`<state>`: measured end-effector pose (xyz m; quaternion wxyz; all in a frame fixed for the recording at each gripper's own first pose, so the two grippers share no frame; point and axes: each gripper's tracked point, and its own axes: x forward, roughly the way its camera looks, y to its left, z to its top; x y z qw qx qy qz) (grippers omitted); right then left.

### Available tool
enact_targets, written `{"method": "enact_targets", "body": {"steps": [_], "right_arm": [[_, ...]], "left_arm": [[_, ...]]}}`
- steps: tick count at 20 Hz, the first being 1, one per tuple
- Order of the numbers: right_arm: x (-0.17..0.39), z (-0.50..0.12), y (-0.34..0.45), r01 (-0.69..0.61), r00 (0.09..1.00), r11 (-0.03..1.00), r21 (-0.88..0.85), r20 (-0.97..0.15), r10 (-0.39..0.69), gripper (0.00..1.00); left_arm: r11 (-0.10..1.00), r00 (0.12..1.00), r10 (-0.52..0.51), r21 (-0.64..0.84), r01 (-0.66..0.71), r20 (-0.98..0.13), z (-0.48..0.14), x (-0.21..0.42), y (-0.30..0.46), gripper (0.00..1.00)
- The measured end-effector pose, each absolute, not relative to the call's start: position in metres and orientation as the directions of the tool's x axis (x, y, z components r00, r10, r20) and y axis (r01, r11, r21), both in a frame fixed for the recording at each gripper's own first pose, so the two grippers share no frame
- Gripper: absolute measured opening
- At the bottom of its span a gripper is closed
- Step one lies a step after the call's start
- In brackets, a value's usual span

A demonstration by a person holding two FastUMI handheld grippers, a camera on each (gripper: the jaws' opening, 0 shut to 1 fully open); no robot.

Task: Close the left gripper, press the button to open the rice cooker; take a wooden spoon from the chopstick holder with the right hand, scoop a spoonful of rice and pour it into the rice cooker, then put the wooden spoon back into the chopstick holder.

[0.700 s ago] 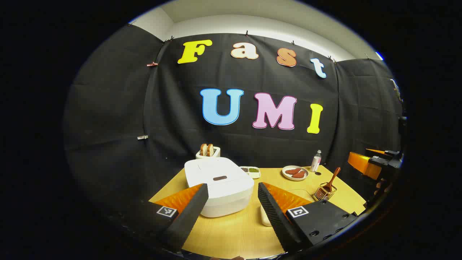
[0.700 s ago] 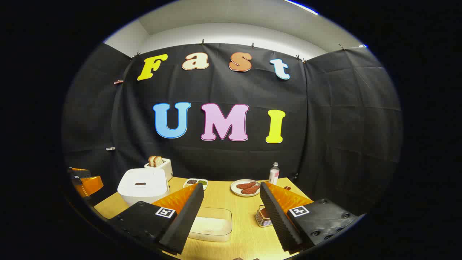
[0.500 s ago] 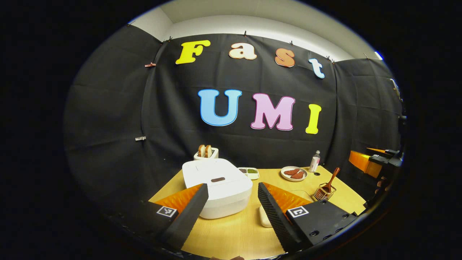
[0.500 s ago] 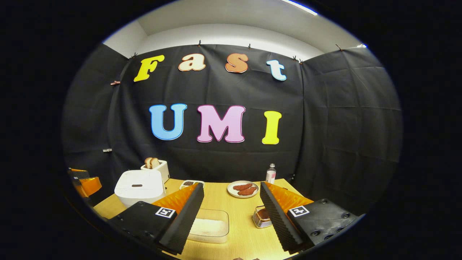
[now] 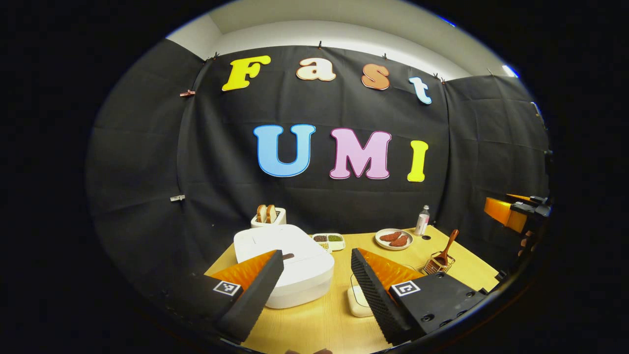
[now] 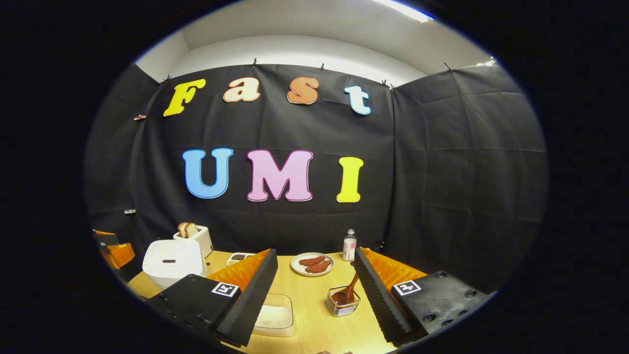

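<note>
Both tongs hover spread wide above the counter (image 5: 324,319), gripping nothing.
The rice cooker (image 5: 287,263), lid down, sits near the counter's left edge; the wooden spoon (image 6: 347,293) stands in the chopstick holder (image 6: 342,305) beside the rice tray (image 6: 275,314); left tongs (image 5: 317,265), right tongs (image 6: 315,268).

A draped booth around a pale wooden worktop.

Black cloth (image 6: 442,172) hangs behind the worktop (image 6: 314,305) and wraps round both of its sides, creased in a grid of fold lines and pinned along its top edge with small clips. Above the cloth runs a strip of white wall (image 5: 344,37) under a grey ceiling, with a bright light bar (image 6: 403,10) overhead.
</note>
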<state>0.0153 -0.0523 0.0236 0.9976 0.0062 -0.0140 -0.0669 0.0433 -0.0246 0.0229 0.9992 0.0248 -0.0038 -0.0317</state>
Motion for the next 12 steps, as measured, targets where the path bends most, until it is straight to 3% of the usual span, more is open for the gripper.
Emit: {"method": "enact_targets", "body": {"steps": [12], "right_arm": [[0.058, 0.019, -0.066, 0.065, 0.998, 0.998, 0.027, 0.019, -0.066, 0.98]], "left_arm": [[1.0, 1.0, -0.006, 0.009, 0.006, -0.001, 0.034, 0.08, -0.031, 0.96]]}}
